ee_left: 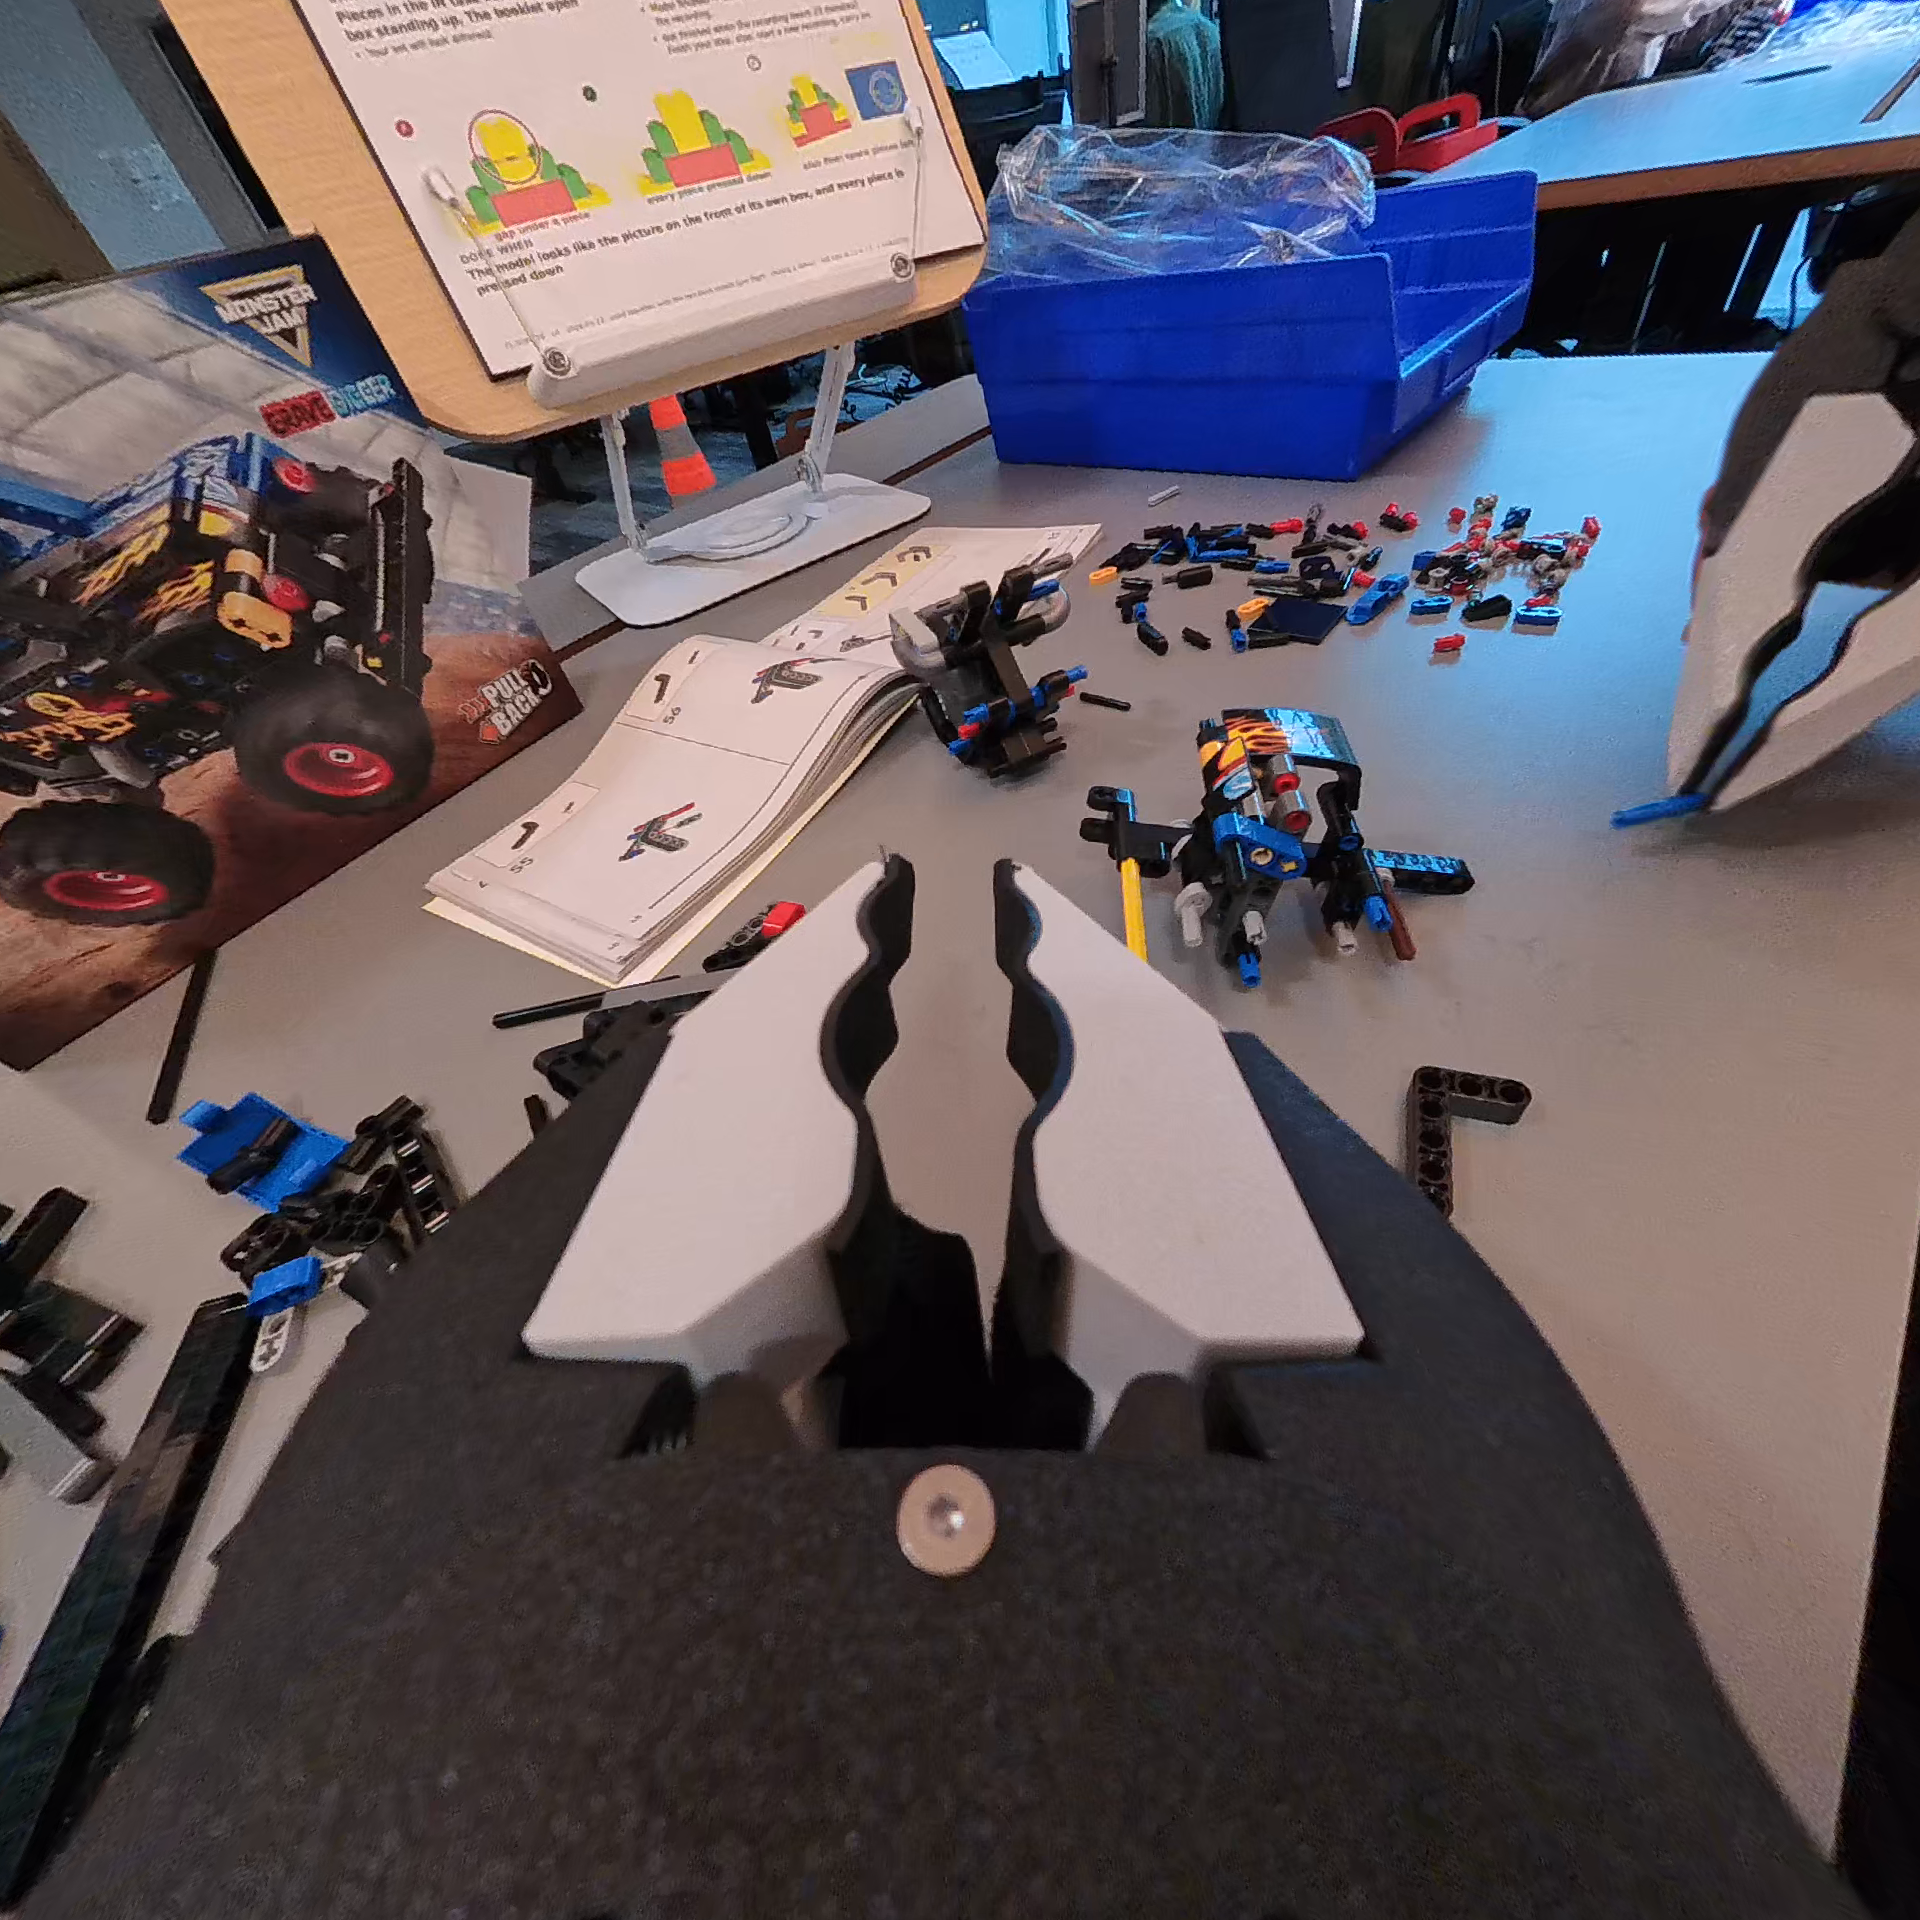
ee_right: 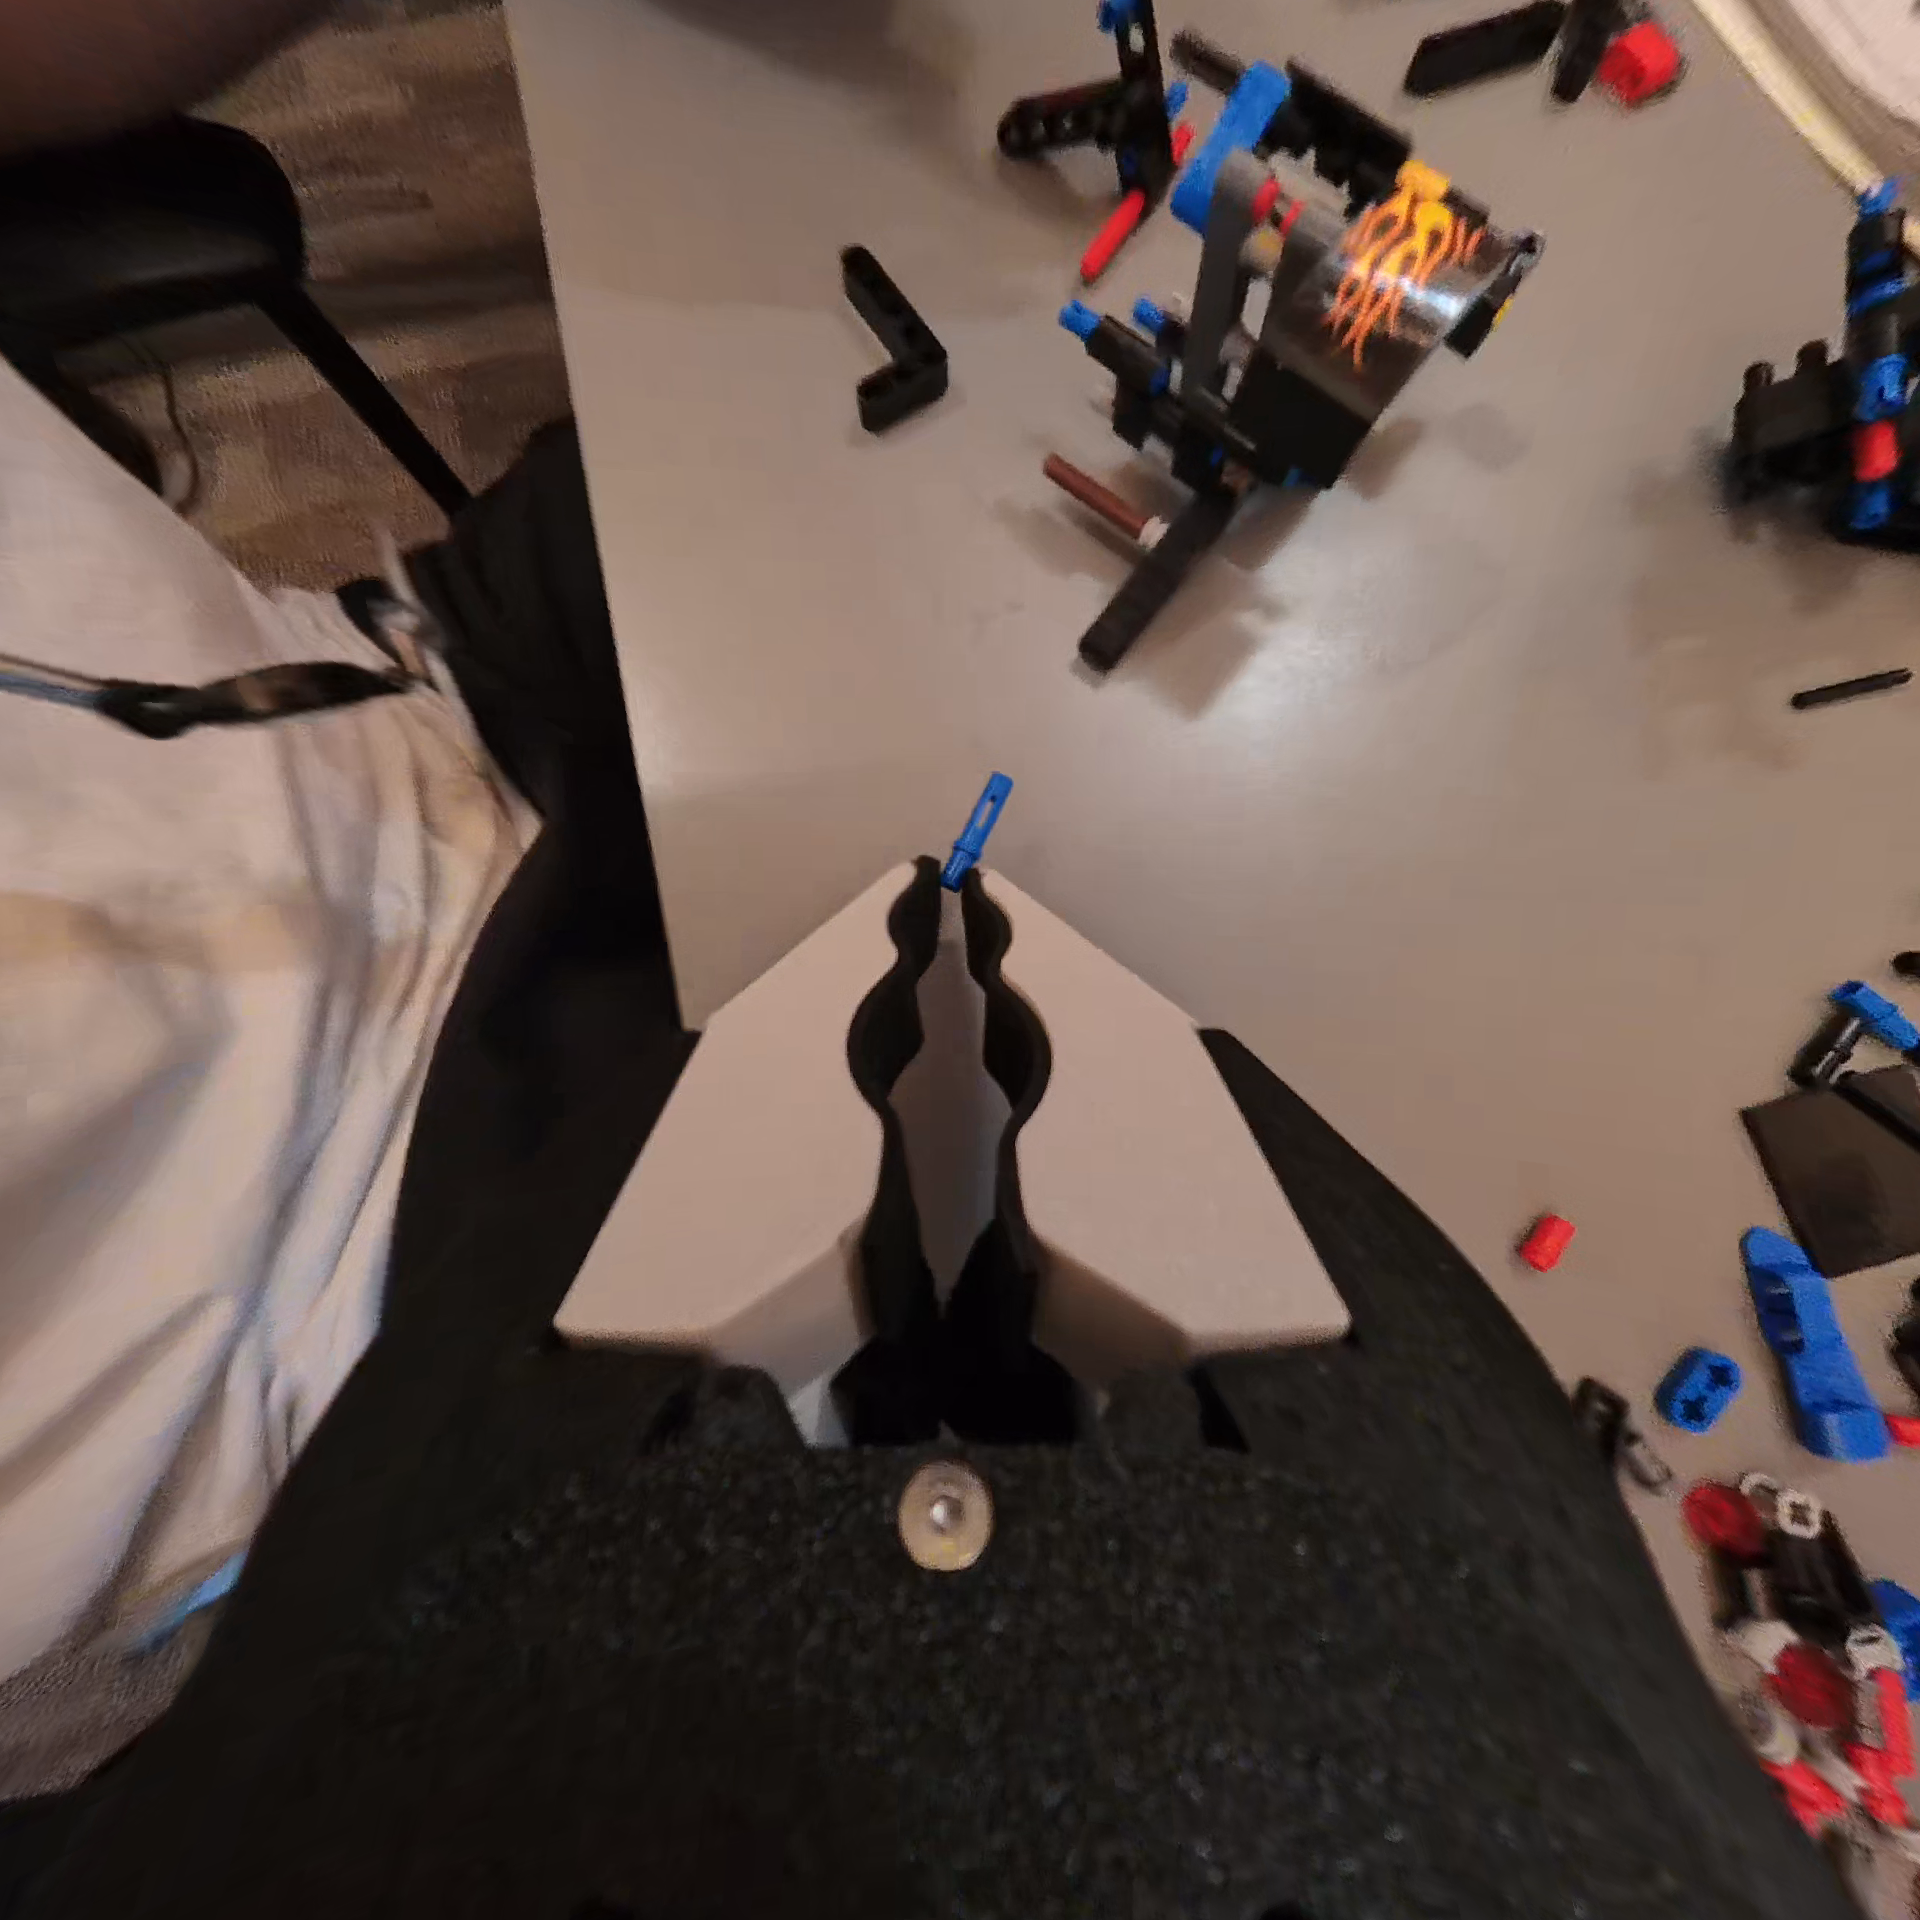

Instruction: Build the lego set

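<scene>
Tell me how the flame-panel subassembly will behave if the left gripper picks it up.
The subassembly is probably rigid but fragile: pins and axles stick out loosely. It likely tips, resting on uneven protruding beams. The open left gripper should grasp its solid core, not the yellow axle.

Set box (ee_left: 208,582) cut by left edge, truck picture only partly in frame. Stand-mounted instruction sheet (ee_left: 644,156) chopped at top. Black beams (ee_left: 62,1351) near left run out of frame. Loose small parts (ee_left: 1351,571) far right too tiny to sort by type. Left gripper (ee_left: 951,883) body hides table stretch beneath it. Right wrist view smeared: pale cloth (ee_right: 208,935) at left just blur, red and blue pieces (ee_right: 1829,1683) bottom right fuzzy, cut by edge. Second subassembly (ee_right: 1849,416) clipped at right edge.
</scene>
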A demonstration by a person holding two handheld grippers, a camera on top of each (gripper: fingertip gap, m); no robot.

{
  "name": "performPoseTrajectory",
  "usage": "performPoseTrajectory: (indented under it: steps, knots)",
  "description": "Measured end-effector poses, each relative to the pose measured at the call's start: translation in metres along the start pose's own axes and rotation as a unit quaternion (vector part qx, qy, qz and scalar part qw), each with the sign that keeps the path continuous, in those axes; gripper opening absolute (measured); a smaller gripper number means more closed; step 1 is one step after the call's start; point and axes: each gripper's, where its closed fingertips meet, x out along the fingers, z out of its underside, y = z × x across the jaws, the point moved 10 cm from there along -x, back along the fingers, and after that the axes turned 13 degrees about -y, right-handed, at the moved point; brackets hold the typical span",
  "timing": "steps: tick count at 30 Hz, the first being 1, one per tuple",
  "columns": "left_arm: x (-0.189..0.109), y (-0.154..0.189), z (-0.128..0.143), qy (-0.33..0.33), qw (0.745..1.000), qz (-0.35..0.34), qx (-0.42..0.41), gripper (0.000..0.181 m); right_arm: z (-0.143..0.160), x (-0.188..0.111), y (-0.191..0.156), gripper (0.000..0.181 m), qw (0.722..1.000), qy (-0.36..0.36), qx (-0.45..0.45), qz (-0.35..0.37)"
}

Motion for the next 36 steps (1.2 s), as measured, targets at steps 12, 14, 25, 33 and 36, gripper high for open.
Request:
performPoseTrajectory:
  steps: [12,14,25,33,36]
  knots:
    - [0.004,-0.002,0.000,-0.009,1.000,-0.005,0.002,0.013,0.000,0.013,0.004,0.009,1.000,-0.002,0.008,0.007]
    - [0.004,-0.001,0.000,-0.012,1.000,-0.007,0.007,0.013,0.003,0.011,0.005,0.019,1.000,0.006,0.017,0.014]
    - [0.011,-0.005,0.000,-0.026,0.999,-0.024,0.030,0.012,0.034,-0.043,-0.061,0.025,0.963,0.226,0.118,0.082]
    - [0.010,-0.006,0.001,-0.026,0.998,-0.039,0.039,0.012,0.093,-0.037,-0.156,0.025,0.926,0.284,0.208,0.136]
    - [0.012,-0.003,0.001,-0.036,0.996,-0.058,0.064,0.012,0.115,-0.013,-0.185,0.025,0.916,0.282,0.244,0.147]
